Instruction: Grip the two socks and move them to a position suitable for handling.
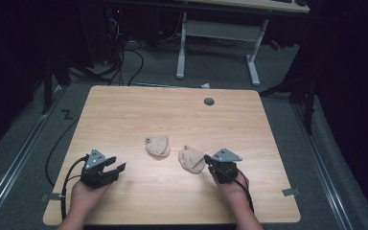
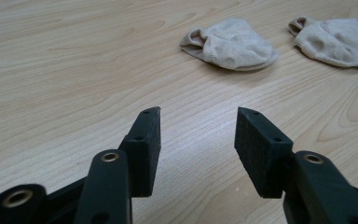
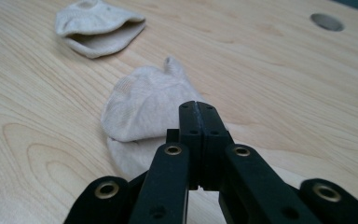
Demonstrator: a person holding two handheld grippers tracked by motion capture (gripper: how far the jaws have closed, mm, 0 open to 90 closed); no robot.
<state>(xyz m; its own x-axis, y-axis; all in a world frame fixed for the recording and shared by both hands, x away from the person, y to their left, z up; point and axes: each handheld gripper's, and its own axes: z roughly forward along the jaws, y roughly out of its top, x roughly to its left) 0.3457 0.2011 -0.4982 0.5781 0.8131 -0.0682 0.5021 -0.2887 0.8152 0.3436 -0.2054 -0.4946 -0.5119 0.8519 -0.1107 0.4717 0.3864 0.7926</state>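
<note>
Left gripper: held in the person's left hand near the table's front-left corner; in the left gripper view its two black jaws stand wide apart with bare wood between them, holding and touching nothing.
Right gripper: held in the person's right hand at the front of the table, right of centre; in the right gripper view the two jaws are pressed flat together, pad against pad.
Right gripper contact: its closed tips sit at the near edge of the nearer sock; whether any fabric is pinched between the pads cannot be told.
Nearer sock: beige, short, crumpled, lying flat on the table just beside the right gripper; in the left gripper view it is at the upper right edge.
Farther sock: beige, same kind, lying near the table's middle, close to the other sock but not touching it; its opening faces the right gripper's camera; also seen ahead of the left jaws, well apart from them.
Sock count: two.
Gripper count: two, each with a grey three-cornered plate on top and a trailing black cable.
Grommet hole: one round grey hole near the table's far edge, also seen in the right gripper view.
Writing or brands: none readable on socks, grippers or table.
Background: a white-legged desk stands beyond the table.
</note>
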